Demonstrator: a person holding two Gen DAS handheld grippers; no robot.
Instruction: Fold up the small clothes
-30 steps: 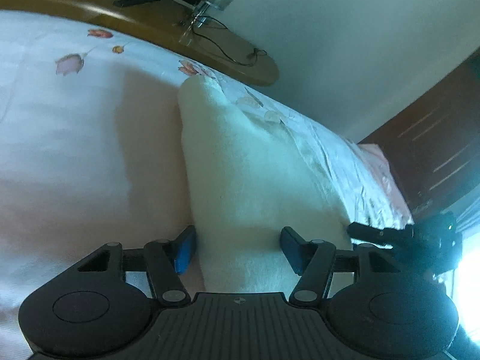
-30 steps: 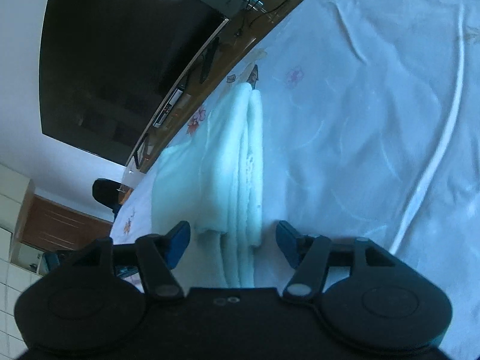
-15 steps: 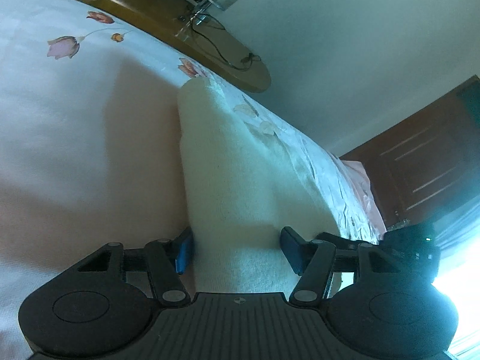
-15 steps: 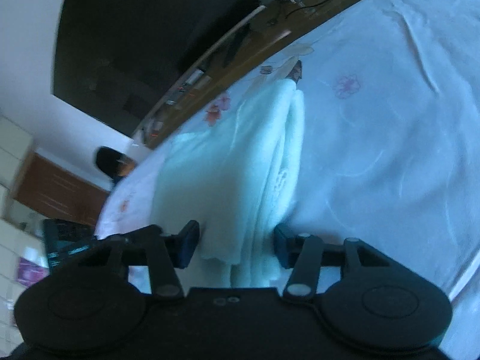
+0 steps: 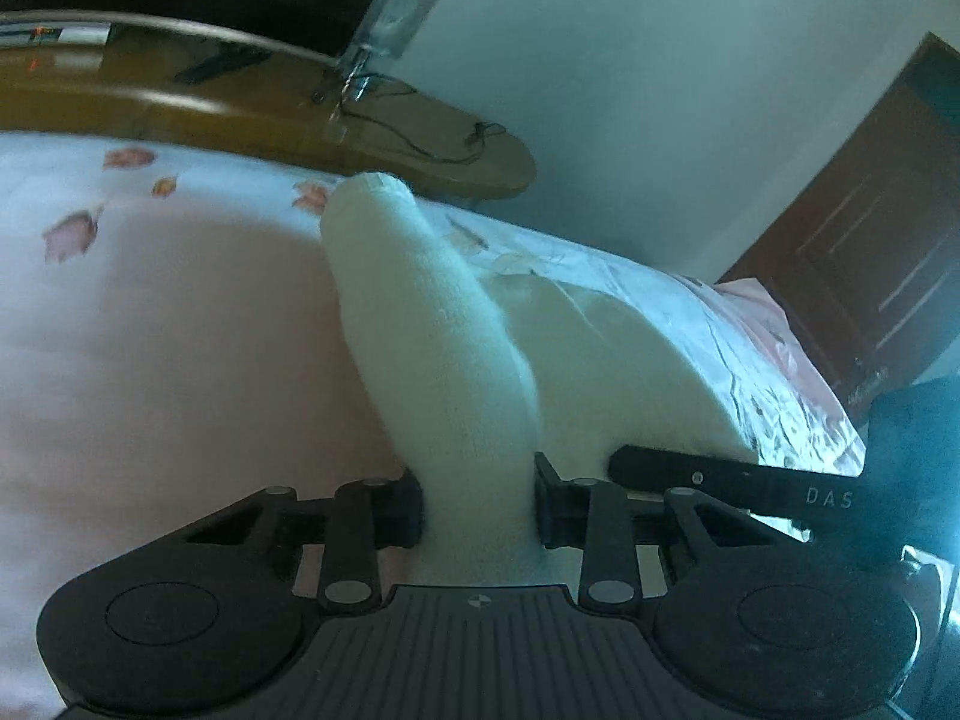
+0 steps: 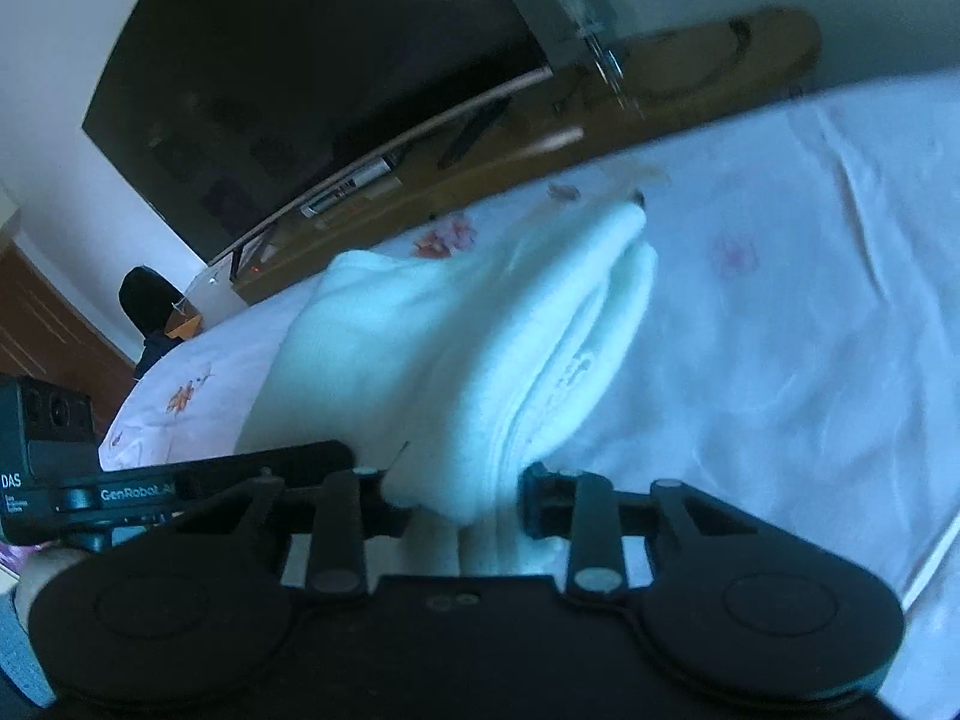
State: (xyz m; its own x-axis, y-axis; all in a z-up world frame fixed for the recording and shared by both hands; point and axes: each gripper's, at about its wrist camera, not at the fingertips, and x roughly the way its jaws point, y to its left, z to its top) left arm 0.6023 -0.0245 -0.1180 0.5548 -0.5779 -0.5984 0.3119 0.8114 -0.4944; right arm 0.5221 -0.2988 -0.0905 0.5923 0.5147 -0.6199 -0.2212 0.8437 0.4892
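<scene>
Gripping white garment [image 5: 444, 360] (prob. both ends)

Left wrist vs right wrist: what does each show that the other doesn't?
Left wrist only: a brown door and the right claw's arm reaching in. Right wrist only: the dark TV screen and the garment's layered edge. Both: the white garment on the floral bedsheet, pinched by the left claw and right claw, whose jaws have just been closing.
</scene>
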